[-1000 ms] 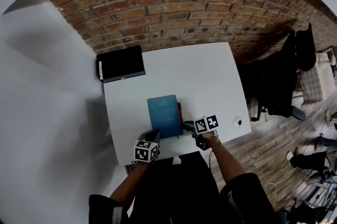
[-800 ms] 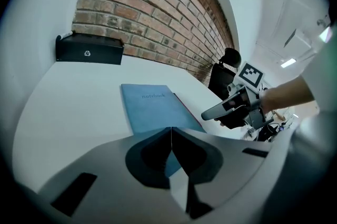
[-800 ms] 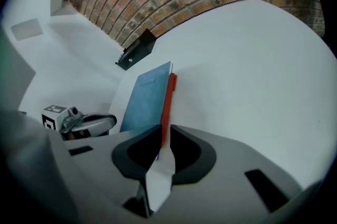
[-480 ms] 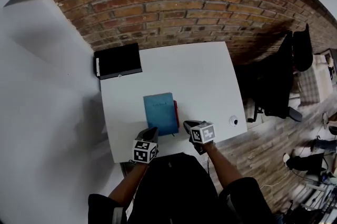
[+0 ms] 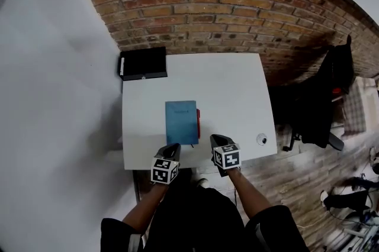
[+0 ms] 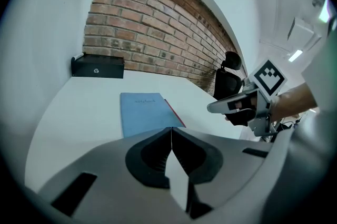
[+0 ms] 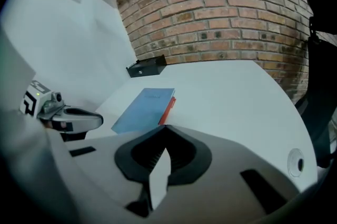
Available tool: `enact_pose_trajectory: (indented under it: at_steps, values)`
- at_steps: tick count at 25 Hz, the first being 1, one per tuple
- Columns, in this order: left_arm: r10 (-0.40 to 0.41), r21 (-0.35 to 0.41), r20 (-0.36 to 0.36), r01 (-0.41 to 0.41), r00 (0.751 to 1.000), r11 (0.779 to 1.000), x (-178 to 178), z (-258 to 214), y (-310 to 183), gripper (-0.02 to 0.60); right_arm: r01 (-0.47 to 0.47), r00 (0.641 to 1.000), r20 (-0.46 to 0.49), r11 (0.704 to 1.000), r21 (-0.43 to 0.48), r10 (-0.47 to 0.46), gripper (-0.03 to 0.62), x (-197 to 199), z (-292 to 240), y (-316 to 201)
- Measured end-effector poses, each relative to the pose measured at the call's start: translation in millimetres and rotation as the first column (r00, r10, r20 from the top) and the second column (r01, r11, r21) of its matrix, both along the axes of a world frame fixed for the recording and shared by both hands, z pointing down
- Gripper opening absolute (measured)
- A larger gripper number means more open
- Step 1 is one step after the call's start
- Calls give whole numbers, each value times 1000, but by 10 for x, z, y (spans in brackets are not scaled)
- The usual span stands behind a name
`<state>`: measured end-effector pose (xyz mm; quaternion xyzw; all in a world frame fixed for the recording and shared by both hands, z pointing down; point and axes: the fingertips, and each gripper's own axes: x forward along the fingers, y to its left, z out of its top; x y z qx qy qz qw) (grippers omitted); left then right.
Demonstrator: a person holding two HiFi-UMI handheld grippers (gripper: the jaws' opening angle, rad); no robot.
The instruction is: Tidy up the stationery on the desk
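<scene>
A blue notebook (image 5: 181, 121) lies flat in the middle of the white desk (image 5: 231, 91), on top of a red notebook (image 5: 198, 116) whose edge shows along its right side. My left gripper (image 5: 172, 149) hovers at the desk's near edge, just short of the blue notebook's near left corner, jaws shut with nothing in them. My right gripper (image 5: 218, 139) hangs to the right of it, also shut and empty, clear of the notebooks. In the left gripper view the notebooks (image 6: 142, 112) lie ahead of the closed jaws (image 6: 171, 128). The right gripper view shows them (image 7: 142, 107) ahead and to the left.
A black box (image 5: 143, 63) stands at the desk's far left corner against the brick wall. A round cable grommet (image 5: 261, 139) sits near the front right corner. A dark office chair (image 5: 331, 91) stands on the wooden floor to the right.
Both grippers have drawn back from the notebooks toward the desk's near edge and risen. The right gripper, earlier beside the red notebook's near corner, has turned and come away.
</scene>
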<state>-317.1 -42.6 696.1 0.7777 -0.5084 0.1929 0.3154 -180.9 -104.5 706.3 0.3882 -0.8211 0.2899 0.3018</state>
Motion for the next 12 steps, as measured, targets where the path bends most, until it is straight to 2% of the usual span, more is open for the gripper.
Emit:
enact_pose_trajectory:
  at_steps: [5,12]
  values:
    - [-42,48,25,41,999,998,145,-167,219,15,16,999,33,991,130,-20,21,156,-367,246]
    - [-105,163,45,96,993,982,278,-607,539,15,-3,995,98,959,284,-26,21,413,-886,639]
